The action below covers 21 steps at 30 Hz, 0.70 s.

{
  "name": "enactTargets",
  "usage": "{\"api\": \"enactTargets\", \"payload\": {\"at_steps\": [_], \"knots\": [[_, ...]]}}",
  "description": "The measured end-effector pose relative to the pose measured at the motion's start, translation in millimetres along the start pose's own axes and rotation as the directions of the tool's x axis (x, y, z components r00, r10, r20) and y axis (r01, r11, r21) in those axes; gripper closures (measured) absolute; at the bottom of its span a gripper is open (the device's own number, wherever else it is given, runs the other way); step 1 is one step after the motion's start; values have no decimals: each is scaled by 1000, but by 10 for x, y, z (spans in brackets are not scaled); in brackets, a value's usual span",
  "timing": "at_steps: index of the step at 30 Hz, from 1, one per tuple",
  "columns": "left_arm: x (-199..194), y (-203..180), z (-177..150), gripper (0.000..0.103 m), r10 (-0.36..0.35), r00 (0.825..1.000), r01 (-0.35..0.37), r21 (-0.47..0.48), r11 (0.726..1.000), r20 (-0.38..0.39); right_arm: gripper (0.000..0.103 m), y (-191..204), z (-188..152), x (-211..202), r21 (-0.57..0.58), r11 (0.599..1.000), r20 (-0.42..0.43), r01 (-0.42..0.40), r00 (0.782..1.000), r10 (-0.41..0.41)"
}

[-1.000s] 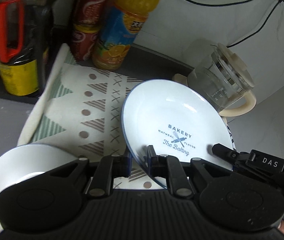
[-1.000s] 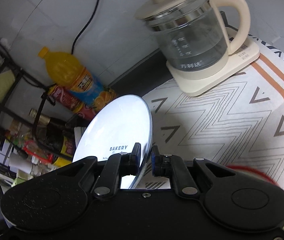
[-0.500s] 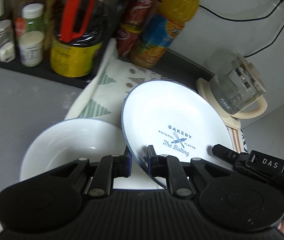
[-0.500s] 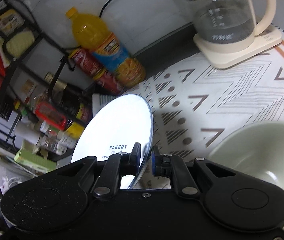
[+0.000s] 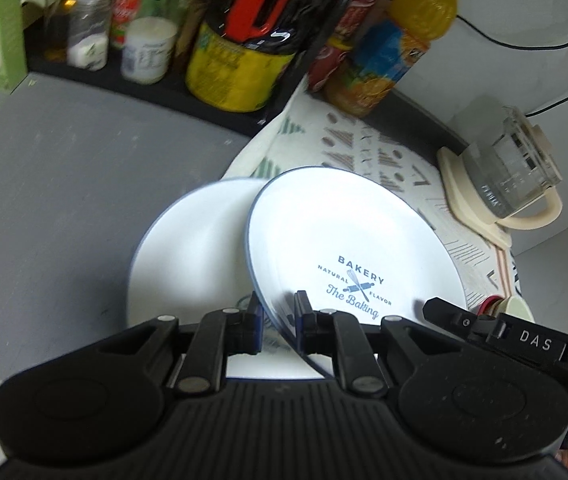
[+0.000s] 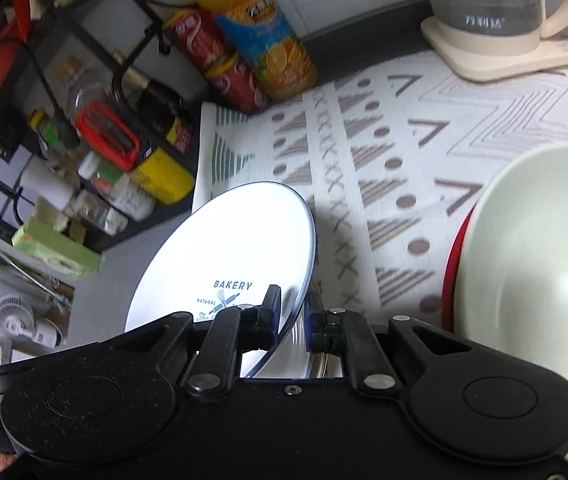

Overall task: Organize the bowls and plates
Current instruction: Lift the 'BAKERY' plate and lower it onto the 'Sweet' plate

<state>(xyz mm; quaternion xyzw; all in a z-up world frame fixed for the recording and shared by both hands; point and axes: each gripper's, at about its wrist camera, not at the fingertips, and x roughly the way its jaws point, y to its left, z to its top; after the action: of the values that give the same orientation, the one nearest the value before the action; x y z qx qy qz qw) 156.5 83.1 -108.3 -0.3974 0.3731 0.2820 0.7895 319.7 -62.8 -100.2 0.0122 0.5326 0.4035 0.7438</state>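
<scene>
Grippers, two. Left gripper (image 5: pixel 278 322): jaws clamped on the near rim of the printed plate (image 5: pixel 348 240). Right gripper (image 6: pixel 292 318): jaws clamped on the same plate's rim at another point; it shows in the left view as a black body marked DAS.

Printed plates, one: white, blue-edged, lettered BAKERY, held tilted clear of the surface between both grippers.

White plates, one (image 5: pixel 188 256): lies just behind and below the held plate, at the edge of the patterned cloth (image 6: pixel 384 152) and partly on the grey counter (image 5: pixel 64 200).

Bowls, two: pale green bowl (image 6: pixel 532 292) on the cloth to the right, red bowl (image 6: pixel 450 276) under it, only its rim showing.

Kettles, one (image 6: pixel 496 16): glass, on a cream base, far right.

Orange drink bottles, one (image 6: pixel 252 28). Red cans, two (image 6: pixel 212 56), stacked beside it.

Rack (image 6: pixel 56 92), one, far left: jars and bottles too blurred to count.
</scene>
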Motion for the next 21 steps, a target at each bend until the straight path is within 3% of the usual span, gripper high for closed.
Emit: {"api": "enactTargets", "payload": {"at_steps": [10, 21], "knots": [[10, 253, -182, 90, 18, 999, -20, -43, 999, -31, 91, 171, -174, 97, -70, 995, -57, 73, 995, -77], [127, 278, -252, 88, 36, 997, -39, -45, 998, -71, 91, 264, -279, 119, -125, 980, -44, 154, 986, -161]]}}
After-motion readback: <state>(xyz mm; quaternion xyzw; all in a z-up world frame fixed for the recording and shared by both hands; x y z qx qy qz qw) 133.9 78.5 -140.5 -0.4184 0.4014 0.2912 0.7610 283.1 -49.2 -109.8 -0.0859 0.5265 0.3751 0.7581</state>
